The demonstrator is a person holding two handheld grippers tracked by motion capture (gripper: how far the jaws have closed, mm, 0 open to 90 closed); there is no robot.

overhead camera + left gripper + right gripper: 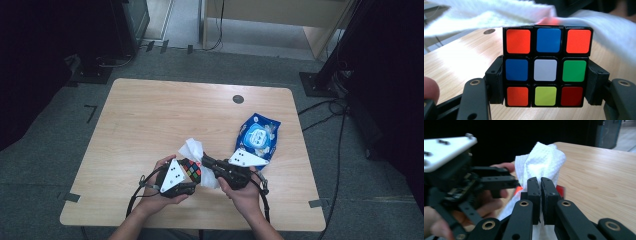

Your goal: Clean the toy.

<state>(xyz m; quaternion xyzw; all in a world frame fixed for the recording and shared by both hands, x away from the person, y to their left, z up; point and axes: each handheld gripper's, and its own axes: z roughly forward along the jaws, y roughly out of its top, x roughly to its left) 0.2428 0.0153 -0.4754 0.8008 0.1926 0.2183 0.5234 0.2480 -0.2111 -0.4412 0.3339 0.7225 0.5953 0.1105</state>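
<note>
A scrambled Rubik's cube (546, 67) with black edges sits clamped between the jaws of my left gripper (546, 83), orange, blue and white stickers facing the camera. From above, the cube (191, 171) is held just over the table's front middle by the left gripper (186, 176). My right gripper (541, 185) is shut on a crumpled white wipe (541, 162), its pads pinching the fabric. In the high view the right gripper (204, 161) points left at the cube, and the wipe (192, 148) bunches behind and beside it. The wipe (499, 12) drapes right behind the cube.
A blue pack of wet wipes (257, 135) lies on the wooden table (150, 115) to the right of both hands. A dark round grommet (238, 99) sits near the far edge. Cables and black stands surround the table on the floor.
</note>
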